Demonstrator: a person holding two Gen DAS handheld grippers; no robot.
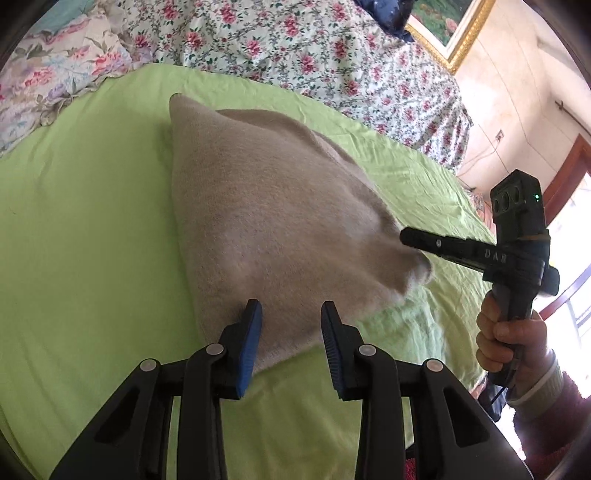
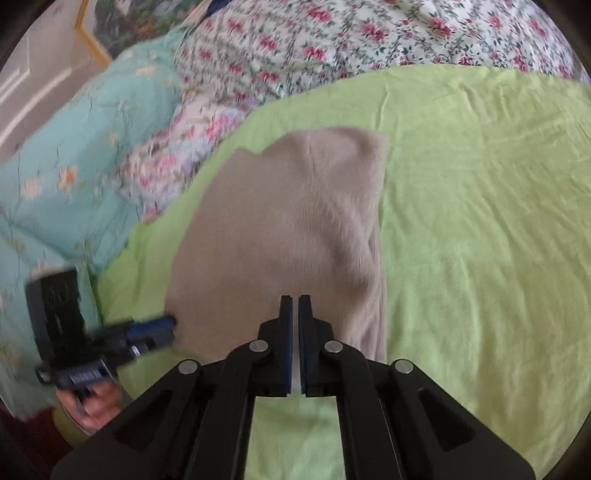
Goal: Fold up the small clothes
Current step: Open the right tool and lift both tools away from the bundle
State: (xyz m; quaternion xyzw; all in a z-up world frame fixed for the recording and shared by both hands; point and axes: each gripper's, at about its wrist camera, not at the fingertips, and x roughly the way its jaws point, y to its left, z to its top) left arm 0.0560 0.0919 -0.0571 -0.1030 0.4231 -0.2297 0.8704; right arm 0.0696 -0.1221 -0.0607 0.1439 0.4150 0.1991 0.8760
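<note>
Lying on the green sheet (image 1: 92,206), the beige knitted garment (image 1: 258,206) rose toward its near right corner, where the right gripper (image 1: 406,236) had it pinched and lifted, so the cloth sloped like a tent with its far left corner flat. The left gripper (image 1: 291,325) hung at the garment's near edge with its blue-padded fingers (image 1: 251,332) spread apart, one pad at the cloth (whether it touched I could not tell). The left wrist view alone showed the right hand (image 1: 509,339) around its handle, a gilt-framed picture (image 1: 450,33) on the far wall and the flowered quilt (image 1: 295,48) beyond the sheet. The right wrist view alone showed the garment's (image 2: 288,221) ribbed texture, a stepped far edge, the right gripper's (image 2: 294,306) fingers pressed together on the cloth, the left gripper (image 2: 155,328) blurred at the left, and a turquoise quilt (image 2: 74,177).
</note>
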